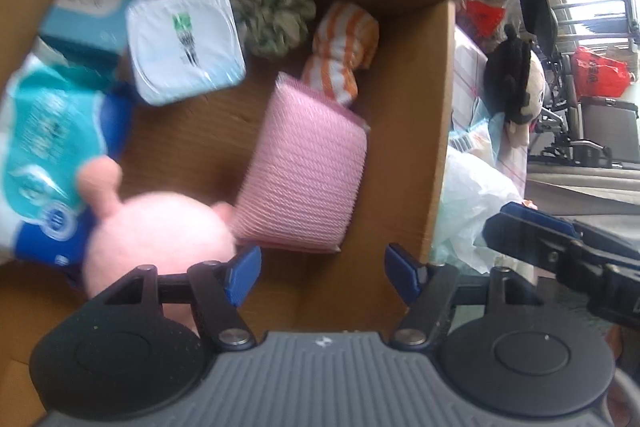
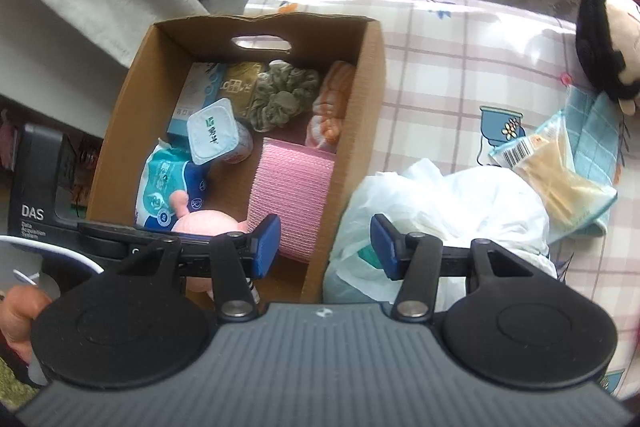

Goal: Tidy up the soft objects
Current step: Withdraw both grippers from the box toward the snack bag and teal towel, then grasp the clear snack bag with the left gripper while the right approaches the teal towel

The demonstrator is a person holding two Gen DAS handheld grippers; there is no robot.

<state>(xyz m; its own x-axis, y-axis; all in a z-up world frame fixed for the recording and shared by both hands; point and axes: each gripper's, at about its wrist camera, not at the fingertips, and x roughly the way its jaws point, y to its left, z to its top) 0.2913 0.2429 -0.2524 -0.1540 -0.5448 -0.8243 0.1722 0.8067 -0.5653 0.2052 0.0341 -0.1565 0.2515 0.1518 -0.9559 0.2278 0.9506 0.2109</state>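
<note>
A cardboard box (image 2: 128, 95) holds a pink plush toy (image 1: 160, 235), a pink ribbed cloth (image 1: 304, 175), an orange-striped cloth (image 1: 344, 47), a green scrunchie (image 1: 272, 15), a white cup (image 1: 186, 45) and tissue packs (image 1: 40, 143). My left gripper (image 1: 322, 277) is open and empty, low over the box's near end, beside the plush. My right gripper (image 2: 325, 247) is open and empty, above the box's right wall (image 2: 360, 131) and a white plastic bag (image 2: 440, 203). A black-and-cream plush doll (image 2: 604, 43) lies on the table at far right.
The table has a pink checked cloth (image 2: 460, 67). A packaged snack (image 2: 556, 171) on a blue towel (image 2: 592, 131) lies right of the bag. A black DAS device (image 2: 36, 187) stands left of the box. Red bags (image 1: 596, 71) sit beyond the table.
</note>
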